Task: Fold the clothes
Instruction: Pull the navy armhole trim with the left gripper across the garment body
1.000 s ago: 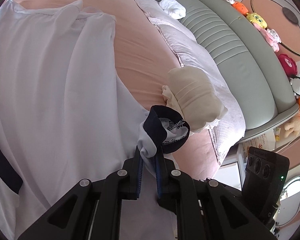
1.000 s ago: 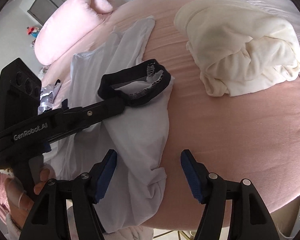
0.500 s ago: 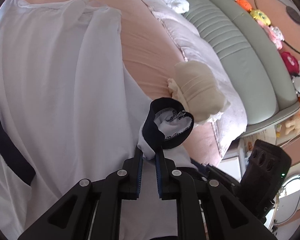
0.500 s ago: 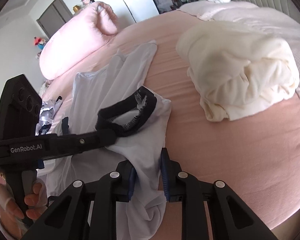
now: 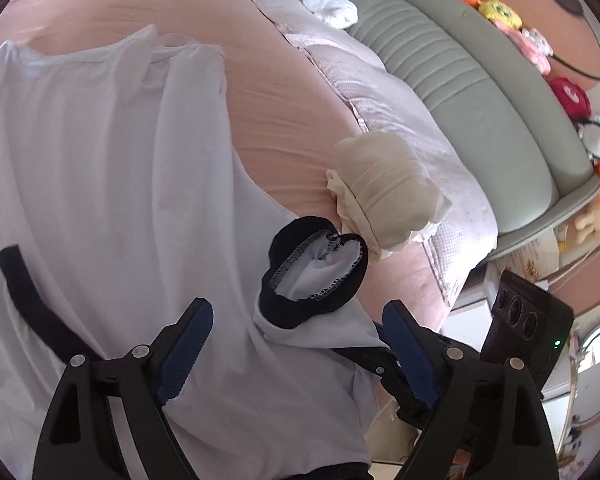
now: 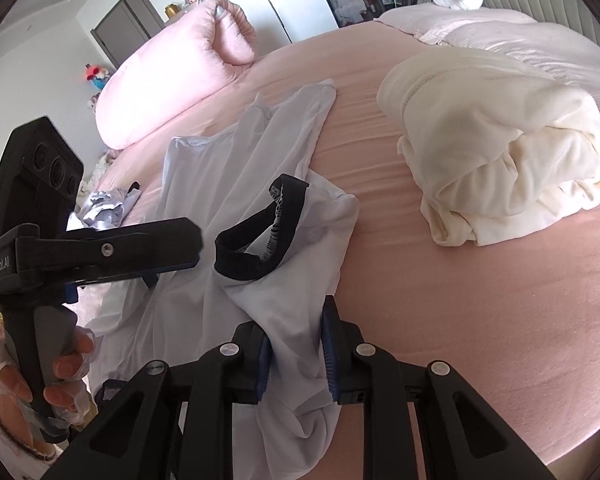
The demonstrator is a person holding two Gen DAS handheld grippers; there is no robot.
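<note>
On a pink bed (image 6: 480, 300), a white T-shirt (image 5: 112, 184) with navy trim lies spread out and rumpled, its hem toward a pink pillow (image 6: 172, 72) at the far left. A person's left hand (image 6: 64, 364) holds the left gripper (image 5: 296, 344) just left of the shirt's navy-banded sleeve cuff (image 6: 260, 236). Half a second earlier this gripper pinched the cloth below the cuff; its blue-padded fingers (image 5: 184, 352) now stand wide apart with nothing between them, and the cuff stands up on its own between and beyond them. To the right, the right gripper (image 6: 296, 356), wide open a second ago, has closed and now clamps a bunched fold of the same sleeve just below the cuff. The sleeve has thus passed from left gripper to right, which likely frees the left to take another part of the shirt. Further right, apart from the shirt, sits a cream garment (image 6: 496, 148) in a rolled bundle.
</note>
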